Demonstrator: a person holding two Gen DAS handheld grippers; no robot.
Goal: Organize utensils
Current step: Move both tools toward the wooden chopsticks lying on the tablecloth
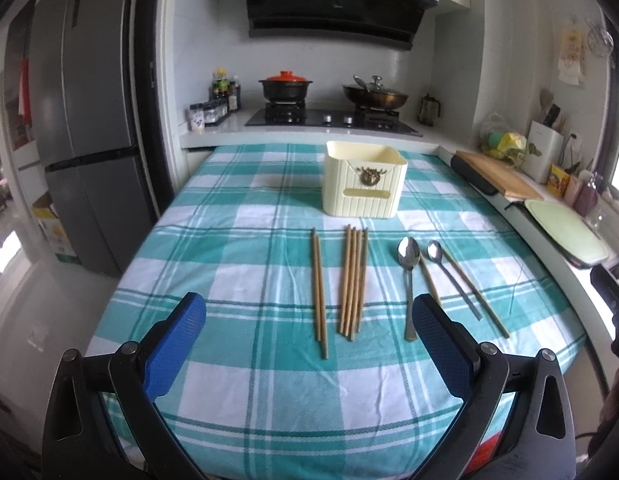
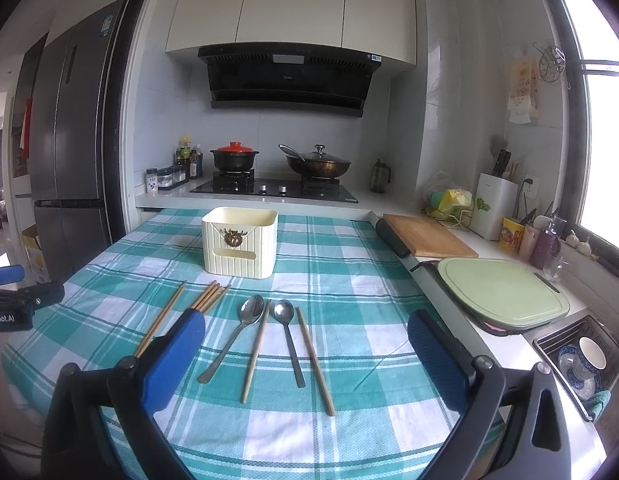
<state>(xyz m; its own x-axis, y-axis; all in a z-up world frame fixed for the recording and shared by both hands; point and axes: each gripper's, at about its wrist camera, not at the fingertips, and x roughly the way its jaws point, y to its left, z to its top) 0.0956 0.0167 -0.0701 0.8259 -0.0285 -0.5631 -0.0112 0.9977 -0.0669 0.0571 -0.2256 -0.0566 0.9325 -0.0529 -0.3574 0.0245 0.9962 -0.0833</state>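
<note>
Both the left gripper (image 1: 309, 332) and right gripper (image 2: 307, 338) hover wide apart, holding nothing. In front of the cream holder box (image 1: 364, 178) on the checked tablecloth (image 1: 237, 224) lie chopsticks (image 1: 352, 282) and, rightward, two spoons (image 2: 245, 330)

Woven cloth (image 1: 237, 240) — wooden chopsticks (image 1: 352, 280), shiny metal spoons (image 1: 408, 252).
</note>
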